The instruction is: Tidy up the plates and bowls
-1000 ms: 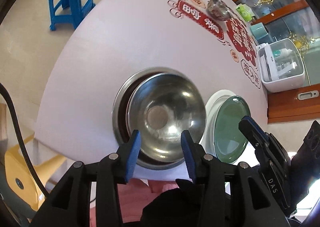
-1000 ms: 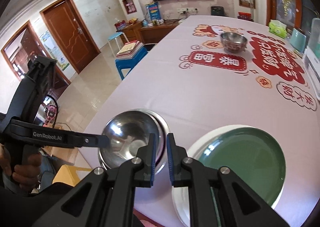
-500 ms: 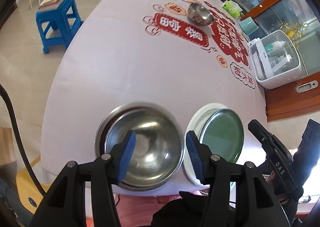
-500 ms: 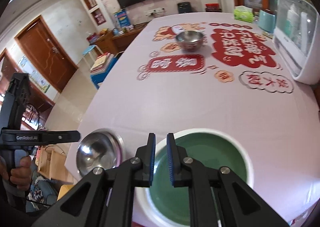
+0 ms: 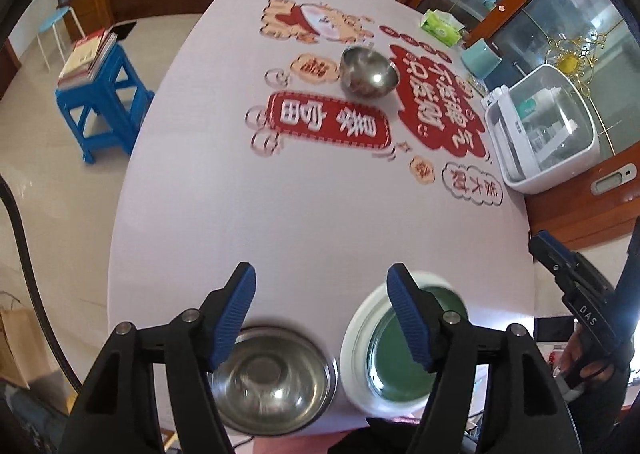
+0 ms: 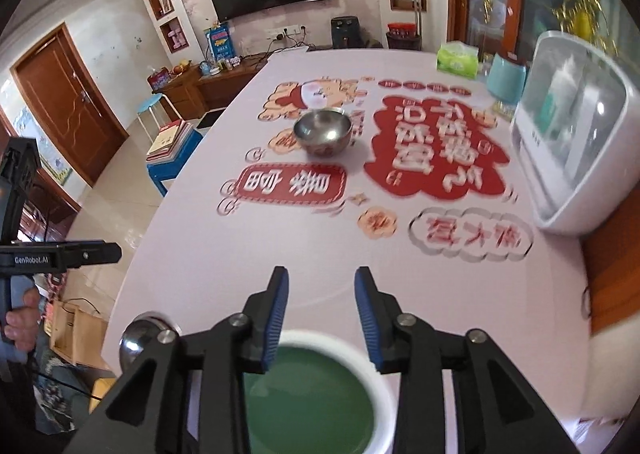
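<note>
A steel bowl [image 5: 276, 382] sits in a larger steel dish at the table's near edge, with a green plate [image 5: 396, 362] stacked on a white plate [image 5: 356, 338] to its right. A second steel bowl [image 5: 368, 72] stands alone far up the table. My left gripper [image 5: 322, 284] hangs above the near stack, its jaws opening with nothing between them. My right gripper [image 6: 322, 282] hovers over the green plate [image 6: 308, 402], jaws opening and empty; the far bowl [image 6: 323, 132] lies ahead, and the near bowl [image 6: 140, 338] peeks out at lower left.
The pink tablecloth [image 5: 312, 206] carries red printed patches. A white lidded box [image 5: 544, 134], a teal container [image 5: 482, 60] and a green tissue pack [image 5: 442, 24] line the right side. A blue stool [image 5: 104, 94] with books stands on the floor to the left.
Both grippers have lifted and pulled back from the near bowl and plates, so more of the table shows. The left jaws widened steadily; the right jaws went from shut to parted.
</note>
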### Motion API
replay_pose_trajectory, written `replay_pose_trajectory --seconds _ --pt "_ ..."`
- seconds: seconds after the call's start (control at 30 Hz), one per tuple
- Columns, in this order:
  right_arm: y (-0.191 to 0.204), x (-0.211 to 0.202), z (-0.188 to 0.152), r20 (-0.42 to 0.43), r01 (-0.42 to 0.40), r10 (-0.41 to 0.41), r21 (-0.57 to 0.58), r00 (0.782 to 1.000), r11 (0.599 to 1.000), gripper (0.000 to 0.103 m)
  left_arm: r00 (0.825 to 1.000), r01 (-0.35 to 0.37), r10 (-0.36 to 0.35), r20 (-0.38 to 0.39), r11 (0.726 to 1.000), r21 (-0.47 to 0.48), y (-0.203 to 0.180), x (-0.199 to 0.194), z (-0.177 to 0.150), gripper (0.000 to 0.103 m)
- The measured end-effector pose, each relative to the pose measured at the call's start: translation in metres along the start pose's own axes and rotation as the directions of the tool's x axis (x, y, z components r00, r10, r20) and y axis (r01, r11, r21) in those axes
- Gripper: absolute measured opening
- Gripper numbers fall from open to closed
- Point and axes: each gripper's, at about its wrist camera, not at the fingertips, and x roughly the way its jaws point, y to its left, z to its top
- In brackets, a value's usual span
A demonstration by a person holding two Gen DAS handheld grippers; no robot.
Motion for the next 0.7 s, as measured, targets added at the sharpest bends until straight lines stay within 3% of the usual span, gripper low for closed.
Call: replay_pose_trajectory --seconds 0.1,0.37,0.7 --pt "-0.006 -0.002 0.024 0.008 0.042 -0.041 -0.035 0.999 0.999 0.044 1.0 -0.003 0.003 0.0 1.0 0.029 -0.014 -0.001 0.023 0.074" --pt "-0.019 0.004 0.099 0.019 0.087 -0.085 -0.096 0.996 0.992 0.051 1.0 -0.021 0.02 0.012 0.995 0.098 -0.051 -0.001 0.086 0.074" --pt "-0.025 0.048 0.164 -0.01 0.073 -0.075 -0.146 0.997 0.987 0.057 0.999 -0.031 0.03 0.023 0.996 0.081 -0.066 0.026 0.163 0.074"
